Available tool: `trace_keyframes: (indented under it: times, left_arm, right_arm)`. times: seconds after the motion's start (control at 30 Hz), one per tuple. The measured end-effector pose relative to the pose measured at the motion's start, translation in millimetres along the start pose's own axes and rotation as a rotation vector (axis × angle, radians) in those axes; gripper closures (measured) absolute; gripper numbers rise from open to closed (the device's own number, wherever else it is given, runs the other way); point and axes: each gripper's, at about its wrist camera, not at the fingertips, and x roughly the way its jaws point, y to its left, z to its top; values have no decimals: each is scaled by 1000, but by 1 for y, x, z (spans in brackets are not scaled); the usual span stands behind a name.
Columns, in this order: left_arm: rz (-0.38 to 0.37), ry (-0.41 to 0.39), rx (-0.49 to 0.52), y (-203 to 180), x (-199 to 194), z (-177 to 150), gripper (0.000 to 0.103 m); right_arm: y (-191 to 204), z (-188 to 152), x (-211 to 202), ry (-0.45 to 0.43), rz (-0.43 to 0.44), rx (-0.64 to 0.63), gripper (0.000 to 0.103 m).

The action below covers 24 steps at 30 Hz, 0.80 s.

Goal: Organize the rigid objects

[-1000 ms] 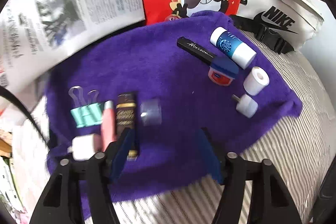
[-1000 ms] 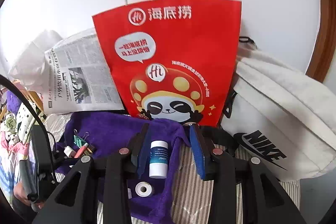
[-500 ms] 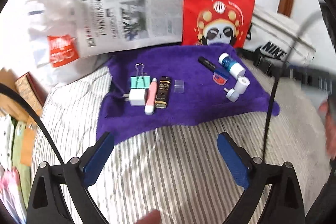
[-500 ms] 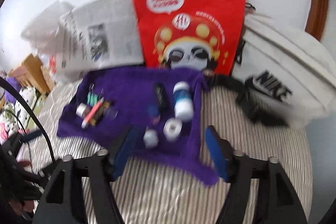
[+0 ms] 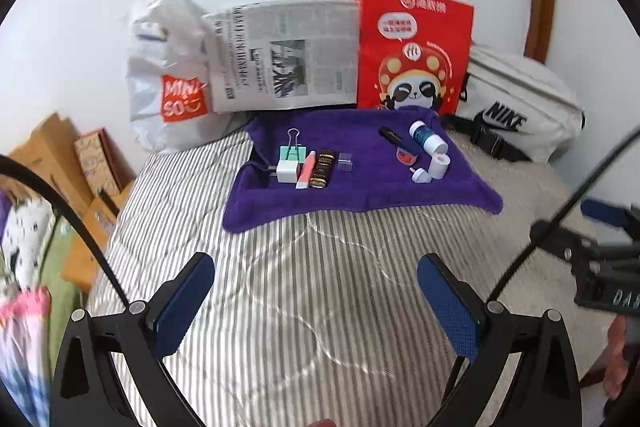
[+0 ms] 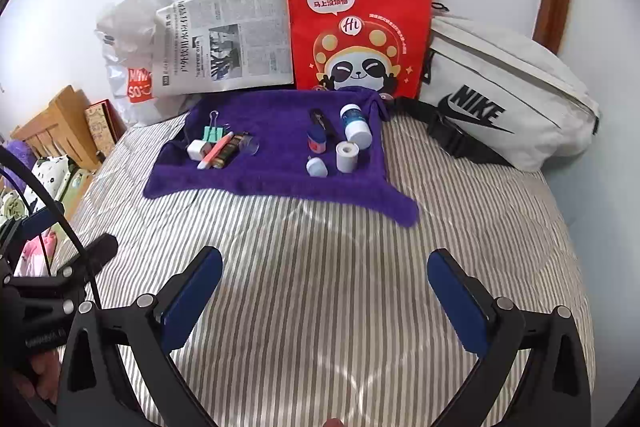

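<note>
While both claws gape, pink pen (image 5: 305, 169) lies lengthwise, towel (image 5: 360, 195).

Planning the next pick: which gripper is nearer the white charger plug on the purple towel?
Left. The left gripper hovers over the striped bedding facing the charger plug; the right gripper is farther right, the plug up-left.

Bare striped bedding (image 6: 320, 267) before the purple towel (image 6: 272, 179); bags (image 6: 360, 35) walling its back edge.

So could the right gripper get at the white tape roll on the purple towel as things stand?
Probably yes. The right gripper is open and empty over bare striped bedding, and nothing lies between it and the white tape roll, though the small white cap sits close beside the roll.
</note>
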Motion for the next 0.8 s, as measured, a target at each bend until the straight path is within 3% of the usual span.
trace_keyframes:
  times: [0.1,0.27,0.6,0.8]
  left_arm:
    - [-28,1,-26,-2,-11,-6,0]
    - [23,0,35,-20,-20,-10,0]
    - [36,6,57,-34,-28,-9,0]
    - [-43,5,20,-29,-35,-9,0]
  right_arm:
    - [-6,-7,-9,7,-15,15,1]
    - [-20,-19,-22,-1,-18,32,1]
    - [-34,-19,-33,-32,-32,58,1]
    - [-30,-19,-36,-38,-32,50,1]
